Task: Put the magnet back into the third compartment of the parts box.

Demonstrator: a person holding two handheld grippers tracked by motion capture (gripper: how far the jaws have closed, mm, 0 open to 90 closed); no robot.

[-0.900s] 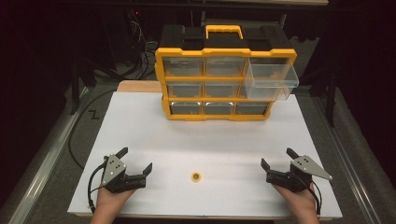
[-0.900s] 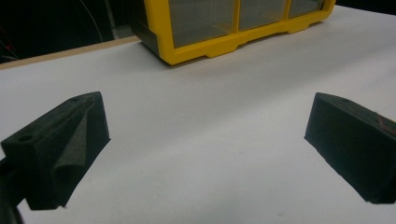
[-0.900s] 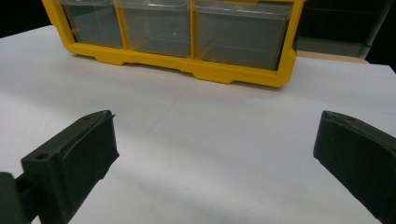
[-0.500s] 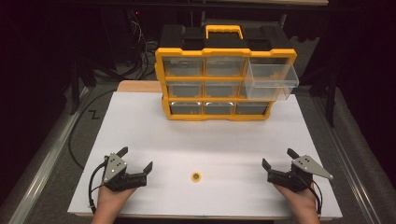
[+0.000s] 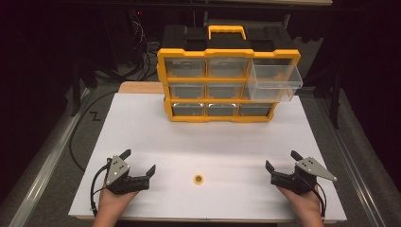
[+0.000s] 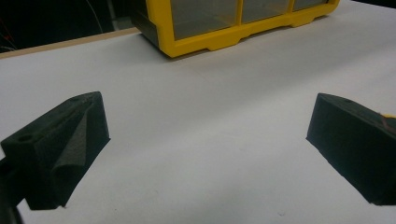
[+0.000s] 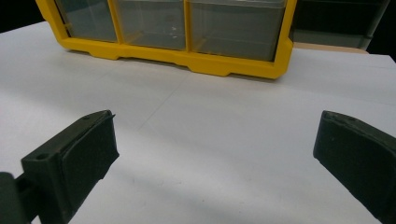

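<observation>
One small yellow ring point(image 5: 199, 178) lies near the worktop's point(image 5: 227, 142) front edge, midway between two grippers. The left gripper point(image 5: 138, 164) and right gripper point(image 5: 283, 161) both gape wide, empty. One yellow organizer point(image 5: 228, 85) with nine drawers stands at the back edge, its top-right drawer point(image 5: 275, 78) pulled out.

A flat white rectangular counter point(image 5: 142, 137) is seen, on which a yellow-framed plastic drawer cabinet with clear drawers point(image 5: 222, 87) is stood at the far edge. A small round yellow ring-shaped piece point(image 5: 199, 178) is laid well in front of the cabinet, apart from it.
</observation>
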